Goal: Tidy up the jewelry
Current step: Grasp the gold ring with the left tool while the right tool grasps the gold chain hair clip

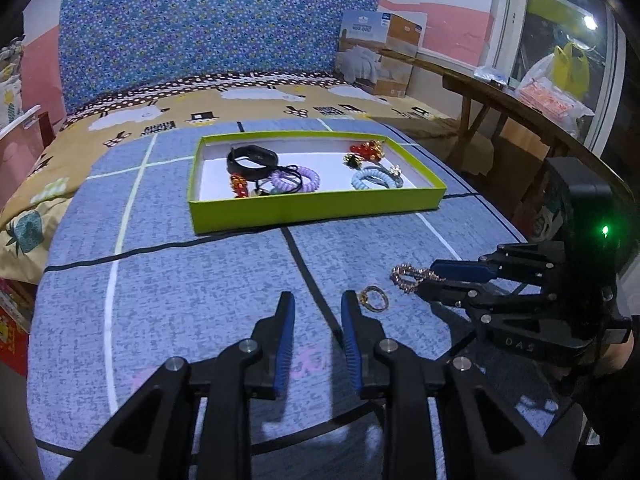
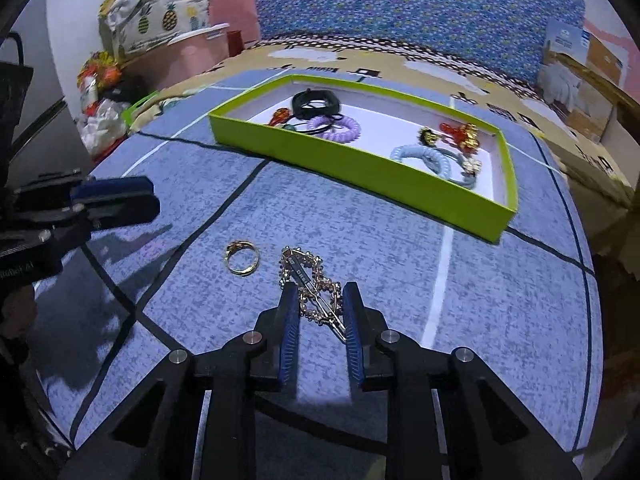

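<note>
A lime green tray (image 1: pixel 312 210) (image 2: pixel 360 176) on the blue table holds a black band (image 1: pixel 252 158), a purple coil tie (image 1: pixel 296 178), a light blue coil tie (image 1: pixel 372 179), red and gold pieces (image 1: pixel 366 148) and other jewelry. A gold ring (image 1: pixel 374 299) (image 2: pixel 242 262) lies on the table. A gold beaded hair clip (image 2: pixel 316 286) (image 1: pixel 412 276) sits between the jaws of my right gripper (image 2: pixel 320 298) (image 1: pixel 428 280), which close around it. My left gripper (image 1: pixel 318 308) (image 2: pixel 148 200) is open and empty, just left of the ring.
The blue patterned table cloth (image 1: pixel 200 280) spreads under both grippers. A bed with a blue floral headboard (image 1: pixel 200 32) lies behind. A cardboard box (image 1: pixel 380 52) and a wooden bench (image 1: pixel 500 96) stand at the right. Bags (image 2: pixel 152 16) are piled at the left.
</note>
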Demonstrator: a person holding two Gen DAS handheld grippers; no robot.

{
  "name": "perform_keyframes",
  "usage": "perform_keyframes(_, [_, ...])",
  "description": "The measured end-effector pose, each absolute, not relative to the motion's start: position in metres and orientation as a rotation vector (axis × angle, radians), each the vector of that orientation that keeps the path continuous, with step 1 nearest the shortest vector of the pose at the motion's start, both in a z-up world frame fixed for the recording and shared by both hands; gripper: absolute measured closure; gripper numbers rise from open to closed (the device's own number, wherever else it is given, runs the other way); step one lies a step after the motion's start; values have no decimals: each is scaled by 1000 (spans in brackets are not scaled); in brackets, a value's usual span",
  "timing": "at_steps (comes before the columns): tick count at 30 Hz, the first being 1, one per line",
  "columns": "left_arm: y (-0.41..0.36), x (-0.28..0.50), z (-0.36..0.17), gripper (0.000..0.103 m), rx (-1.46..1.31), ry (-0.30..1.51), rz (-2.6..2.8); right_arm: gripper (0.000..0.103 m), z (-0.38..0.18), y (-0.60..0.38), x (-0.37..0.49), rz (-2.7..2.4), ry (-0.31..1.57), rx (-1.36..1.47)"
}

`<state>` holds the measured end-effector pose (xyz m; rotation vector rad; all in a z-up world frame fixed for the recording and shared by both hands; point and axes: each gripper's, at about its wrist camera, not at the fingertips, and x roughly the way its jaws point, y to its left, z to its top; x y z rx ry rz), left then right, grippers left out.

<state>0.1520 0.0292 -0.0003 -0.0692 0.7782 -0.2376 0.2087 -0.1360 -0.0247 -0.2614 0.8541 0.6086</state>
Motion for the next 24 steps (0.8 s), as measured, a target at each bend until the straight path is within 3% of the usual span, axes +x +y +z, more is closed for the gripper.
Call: perform_keyframes(24, [-29,183,-27,68,87,888,-279,80,-18,-171,210,540,852,-140])
